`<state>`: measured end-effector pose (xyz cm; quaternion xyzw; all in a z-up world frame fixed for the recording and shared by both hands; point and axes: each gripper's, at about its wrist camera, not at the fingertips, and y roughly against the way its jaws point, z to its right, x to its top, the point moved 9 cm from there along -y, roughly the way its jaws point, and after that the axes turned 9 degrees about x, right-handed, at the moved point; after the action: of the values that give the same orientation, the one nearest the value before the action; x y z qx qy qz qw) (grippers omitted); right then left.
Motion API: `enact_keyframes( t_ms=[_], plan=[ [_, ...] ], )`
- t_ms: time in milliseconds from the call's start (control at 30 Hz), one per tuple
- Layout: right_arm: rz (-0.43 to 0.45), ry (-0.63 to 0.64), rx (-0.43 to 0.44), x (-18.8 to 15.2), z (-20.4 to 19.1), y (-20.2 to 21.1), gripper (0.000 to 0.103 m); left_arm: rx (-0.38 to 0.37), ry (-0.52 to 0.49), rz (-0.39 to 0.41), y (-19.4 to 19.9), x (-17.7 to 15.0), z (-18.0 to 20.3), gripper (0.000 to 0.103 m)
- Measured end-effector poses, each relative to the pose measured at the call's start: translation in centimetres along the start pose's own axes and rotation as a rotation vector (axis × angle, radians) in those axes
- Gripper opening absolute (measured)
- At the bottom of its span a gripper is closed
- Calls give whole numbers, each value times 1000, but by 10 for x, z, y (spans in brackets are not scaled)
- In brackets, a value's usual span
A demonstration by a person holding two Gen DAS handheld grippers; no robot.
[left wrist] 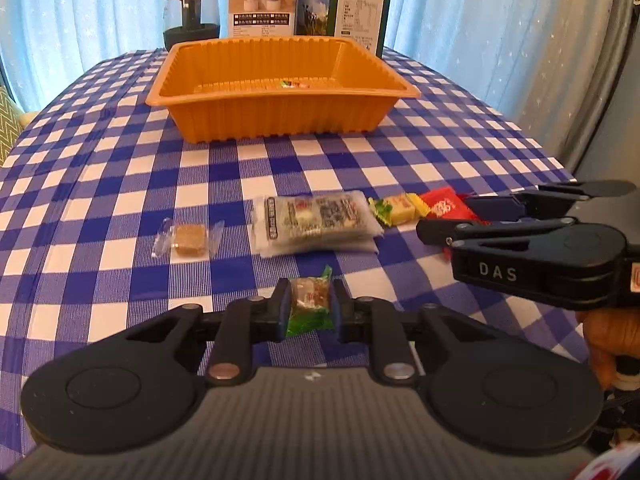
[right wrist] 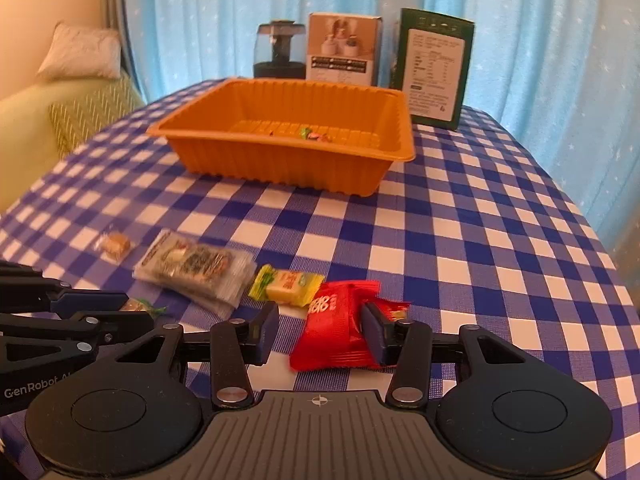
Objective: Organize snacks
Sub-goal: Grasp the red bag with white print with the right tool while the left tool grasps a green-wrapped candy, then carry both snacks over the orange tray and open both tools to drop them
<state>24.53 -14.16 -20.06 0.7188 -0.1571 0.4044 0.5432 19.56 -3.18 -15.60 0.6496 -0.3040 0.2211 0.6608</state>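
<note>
Left tongs [left wrist: 310, 308] closed on green candy [left wrist: 311, 305]; right tongs [right wrist: 320, 334] open around red packet [right wrist: 334, 330]; tray [left wrist: 280, 92] straight ahead, far.

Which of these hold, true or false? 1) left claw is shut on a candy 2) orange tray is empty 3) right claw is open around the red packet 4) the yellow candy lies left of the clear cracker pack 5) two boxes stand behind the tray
1) The left claw is shut on a green-wrapped candy. True.
2) The orange tray is empty. False: at least one small wrapped candy lies in it.
3) The right claw is open around the red packet. True.
4) The yellow candy lies left of the clear cracker pack. False: it lies to its right, between it and the red packet.
5) Two boxes stand behind the tray. True: white box, green box.
</note>
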Motion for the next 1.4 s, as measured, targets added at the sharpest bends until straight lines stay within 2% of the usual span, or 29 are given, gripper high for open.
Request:
enact_keyframes(
  t_ms=[167, 400, 500, 633, 767, 1167, 1400],
  plan=[
    [-23, -3, -1, -4, -1, -4, 42, 8, -2, -9, -2, -2, -1, 22],
    [-21, -31, -2, -3, 3, -9, 42, 28, -36, 4, -4, -1, 3, 22],
    [-21, -38, -7, -2, 3, -10, 41, 31, -45, 7, -4, -2, 2, 19],
    [-20, -62, -13, -2, 3, -5, 28, 28, -41, 5, -3, -2, 1, 18],
    [-17, -97, -12, -5, 5, 4, 26, 16, -35, 1, -1, -2, 2, 18],
    [99, -109, 4, 13, 3, 42, 26, 0, -13, 69, 20, 19, 0, 18],
    [144, -87, 29, 46, 3, 44, 26, 9, -5, 131, 27, 51, -7, 18]
  ],
)
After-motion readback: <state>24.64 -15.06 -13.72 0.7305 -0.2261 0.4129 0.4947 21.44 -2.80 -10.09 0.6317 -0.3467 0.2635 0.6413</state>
